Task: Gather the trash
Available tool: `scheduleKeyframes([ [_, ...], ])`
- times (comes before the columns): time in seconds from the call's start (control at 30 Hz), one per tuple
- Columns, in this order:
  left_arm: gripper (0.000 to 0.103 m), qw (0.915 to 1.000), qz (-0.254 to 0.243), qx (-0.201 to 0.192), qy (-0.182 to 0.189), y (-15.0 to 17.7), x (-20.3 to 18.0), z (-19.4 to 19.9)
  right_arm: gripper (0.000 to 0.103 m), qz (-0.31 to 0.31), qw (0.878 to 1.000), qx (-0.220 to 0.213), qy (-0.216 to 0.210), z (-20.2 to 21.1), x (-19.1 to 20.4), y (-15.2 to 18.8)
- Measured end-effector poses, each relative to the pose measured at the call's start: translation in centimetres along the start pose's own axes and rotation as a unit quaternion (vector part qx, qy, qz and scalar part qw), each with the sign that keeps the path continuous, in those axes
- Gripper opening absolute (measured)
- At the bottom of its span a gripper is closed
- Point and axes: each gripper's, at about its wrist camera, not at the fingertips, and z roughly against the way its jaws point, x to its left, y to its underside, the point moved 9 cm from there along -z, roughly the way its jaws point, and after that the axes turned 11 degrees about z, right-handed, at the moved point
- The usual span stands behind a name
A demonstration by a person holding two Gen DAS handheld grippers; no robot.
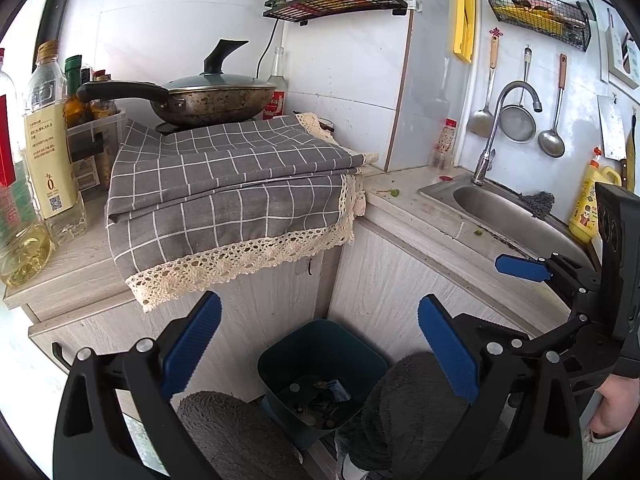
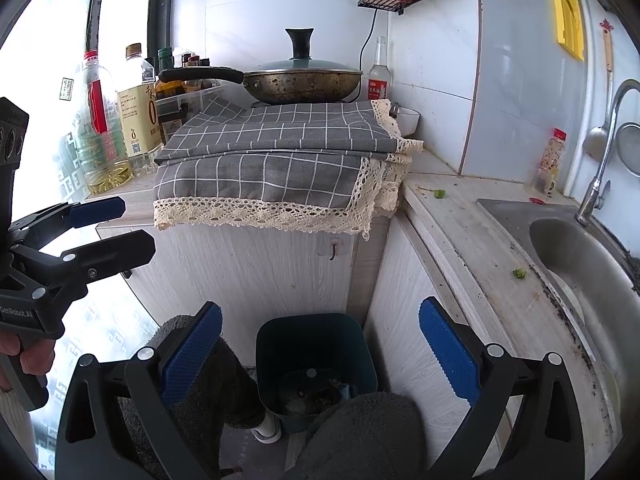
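- Left tongs (image 1: pixel 320 344) are spread apart with nothing between them, held above the dark teal trash bin (image 1: pixel 320 344) on the floor by the cabinet corner.
- Right tongs (image 2: pixel 320 346) are also apart and empty, over the same bin (image 2: pixel 316 344).
- Scraps lie in the bin's bottom.
- Green vegetable bits (image 2: pixel 519 273) sit on the bench (image 2: pixel 460 224) beside the sink (image 2: pixel 580 256).
- A lidded wok (image 1: pixel 212 98) rests behind the grey checked cloth (image 1: pixel 232 184).

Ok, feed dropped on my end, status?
Both hand-held grippers open, empty: left, right. Bin on floor below, some trash inside. Green scraps on counter by sink. Nothing in the way.
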Motion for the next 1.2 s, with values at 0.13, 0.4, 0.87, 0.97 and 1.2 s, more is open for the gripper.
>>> scheduleKeyframes([
  [0.13,0.1,1.0,-0.001,0.0,-0.002,0.0,-0.04,0.03,0.1,0.0,1.0,-0.001,0.0,0.18,0.12,-0.05],
  [0.4,0.1,1.0,-0.003,0.002,0.002,0.06,-0.19,0.12,0.1,-0.003,1.0,-0.001,0.0,0.14,0.04,-0.01],
  [0.87,0.1,0.9999,0.002,0.006,0.01,0.25,-0.2,-0.03,0.1,-0.005,1.0,0.001,0.0,0.11,0.21,0.24],
  [0.97,0.1,0.9999,0.002,0.007,0.01,0.28,-0.25,-0.03,0.1,-0.006,1.0,0.002,0.001,0.09,0.33,0.39],
  [1.2,0.1,0.9999,-0.002,0.009,0.011,0.35,-0.48,0.03,0.1,-0.005,1.0,0.003,0.0,0.08,0.3,0.5],
])
